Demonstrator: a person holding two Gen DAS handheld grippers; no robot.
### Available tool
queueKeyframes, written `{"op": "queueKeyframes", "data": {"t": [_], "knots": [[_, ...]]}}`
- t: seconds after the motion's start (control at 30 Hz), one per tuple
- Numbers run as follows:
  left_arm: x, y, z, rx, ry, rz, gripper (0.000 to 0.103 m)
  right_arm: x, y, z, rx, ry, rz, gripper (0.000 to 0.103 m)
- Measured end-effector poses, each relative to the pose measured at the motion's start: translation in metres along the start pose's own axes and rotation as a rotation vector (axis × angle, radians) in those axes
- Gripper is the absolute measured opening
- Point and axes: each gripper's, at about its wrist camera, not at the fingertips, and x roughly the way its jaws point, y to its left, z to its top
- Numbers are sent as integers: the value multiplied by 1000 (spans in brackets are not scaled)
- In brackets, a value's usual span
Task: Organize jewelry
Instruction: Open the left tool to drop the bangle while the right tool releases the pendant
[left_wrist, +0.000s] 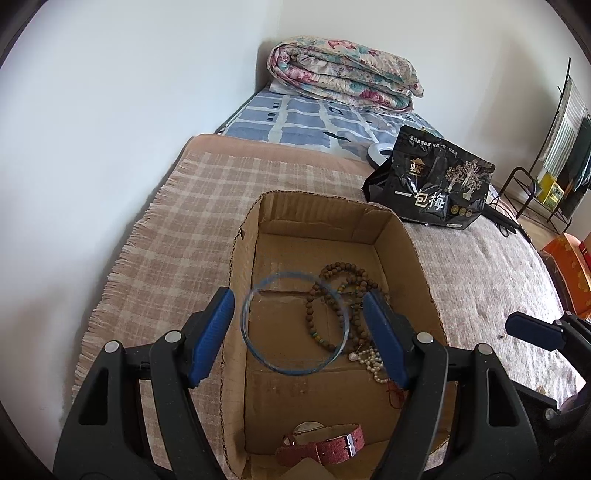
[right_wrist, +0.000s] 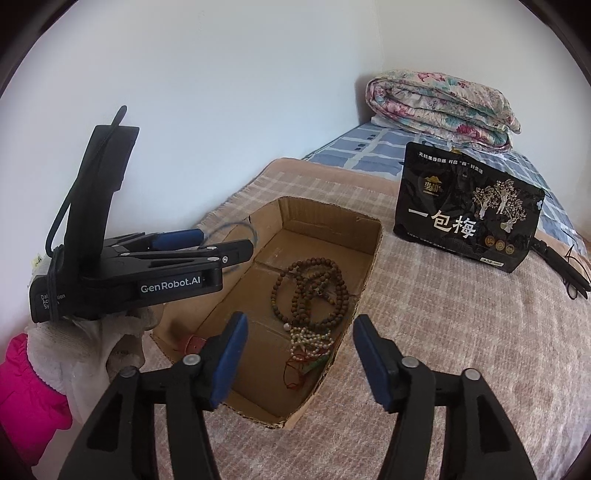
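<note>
The left hand-held gripper (left_wrist: 299, 332) is holding a blue bangle (left_wrist: 294, 323) across its wide-spread pads, the ring tilting over the cardboard box (left_wrist: 410, 236). The right hand-held gripper (right_wrist: 299, 354) is gaping empty above the pearls (right_wrist: 308, 339) lying beside the wooden beads (right_wrist: 314, 291).

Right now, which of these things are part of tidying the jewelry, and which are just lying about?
Part of the job: cardboard box, wooden bead necklace, pearl strand, red-strap watch, blue bangle between the left tongs, open right tongs.
Lying about: black snack bag, folded floral quilt, plaid blanket.
</note>
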Motion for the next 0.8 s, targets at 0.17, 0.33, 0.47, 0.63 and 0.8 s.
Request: {"op": "queueKeyframes", "data": {"t": [0.17,0.33,0.47,0.63,0.8], "knots": [[-2,3,2,-21,6,-1,75,-7,-6,2,18,-17,-16,78],[-10,2,2,-20,-11,5,75,-15,-9,2,17,-32,-31,81],[-18,-2,3,-18,-23,5,75,-22,-9,0,10,-40,-43,81],[-34,-10,5,-5,-49,9,75,-36,-10,-2,7,-59,-58,82],[-52,-23,5,13,-78,8,75,-54,-15,-5,19,-85,-74,87]]}}
